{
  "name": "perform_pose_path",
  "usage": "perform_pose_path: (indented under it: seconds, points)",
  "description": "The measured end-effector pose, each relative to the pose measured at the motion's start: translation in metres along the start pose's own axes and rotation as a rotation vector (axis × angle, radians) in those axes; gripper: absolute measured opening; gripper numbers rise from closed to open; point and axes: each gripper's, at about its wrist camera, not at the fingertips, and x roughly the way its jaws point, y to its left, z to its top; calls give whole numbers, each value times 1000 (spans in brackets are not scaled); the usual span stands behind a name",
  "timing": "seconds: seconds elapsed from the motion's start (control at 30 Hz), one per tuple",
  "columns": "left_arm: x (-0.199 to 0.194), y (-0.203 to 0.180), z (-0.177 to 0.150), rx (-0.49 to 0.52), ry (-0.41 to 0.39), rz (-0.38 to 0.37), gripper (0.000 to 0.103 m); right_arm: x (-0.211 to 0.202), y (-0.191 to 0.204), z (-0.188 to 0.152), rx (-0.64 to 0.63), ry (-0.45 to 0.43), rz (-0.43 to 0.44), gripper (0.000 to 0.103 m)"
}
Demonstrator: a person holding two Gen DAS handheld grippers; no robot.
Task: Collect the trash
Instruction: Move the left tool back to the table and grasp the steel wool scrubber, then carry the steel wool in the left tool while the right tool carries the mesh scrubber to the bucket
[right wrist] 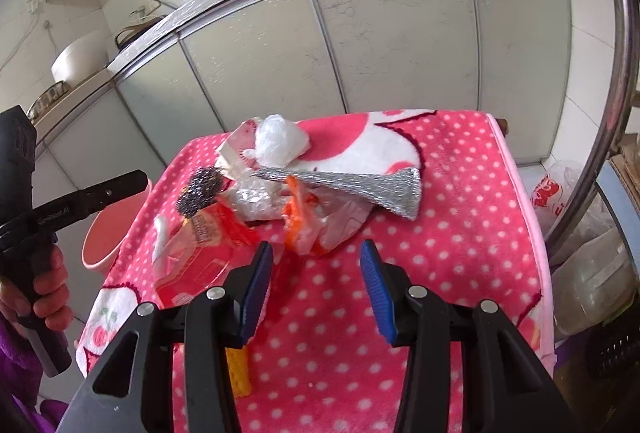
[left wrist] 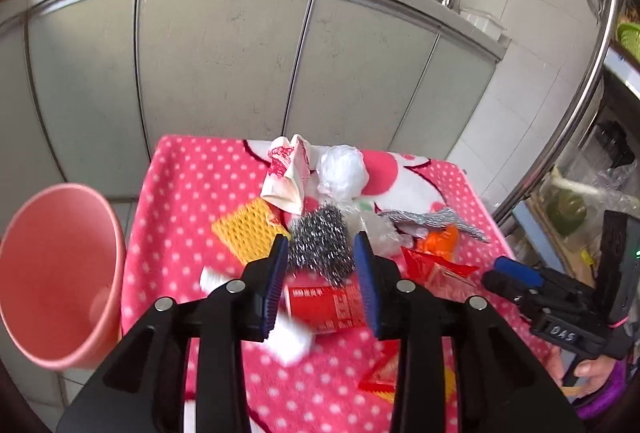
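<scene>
My left tongs hang released above the steel scourer in the trash heap on the bench; right tongs gape empty; I'd clench the scourer squarely, then swing left to the pink bin.

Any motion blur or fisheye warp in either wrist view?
Left wrist view: white crumpled paper and red packet under the left gripper smear with motion; round steel-wool scourer fairly sharp. Right wrist view: mostly crisp. Both bend the grey cabinet doors.
</scene>
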Motion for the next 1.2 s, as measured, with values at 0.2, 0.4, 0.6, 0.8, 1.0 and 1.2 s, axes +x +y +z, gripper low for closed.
perform_pose_path:
  seconds: [0.2,0.4,0.6,0.8,1.0,1.2]
  points:
    - [42,4,2,0,92,17,35,7,-7,2,25,11,11,48]
    - [65,1,-6,64,92,77,35,11,-9,21,-56,-24,-71,49]
    - [66,-3,-10,124,73,93,17,38,-8,35,-174,15,-119,48]
    - [60,-2,-9,98,48,83,12,50,1,36,-243,41,-96,20]
    - [41,-1,-1,67,-8,69,10,30,-9,42,-141,-8,-50,7]
    - [13,1,8,35,-83,43,10,-1,-8,63,-61,-80,-20,7]
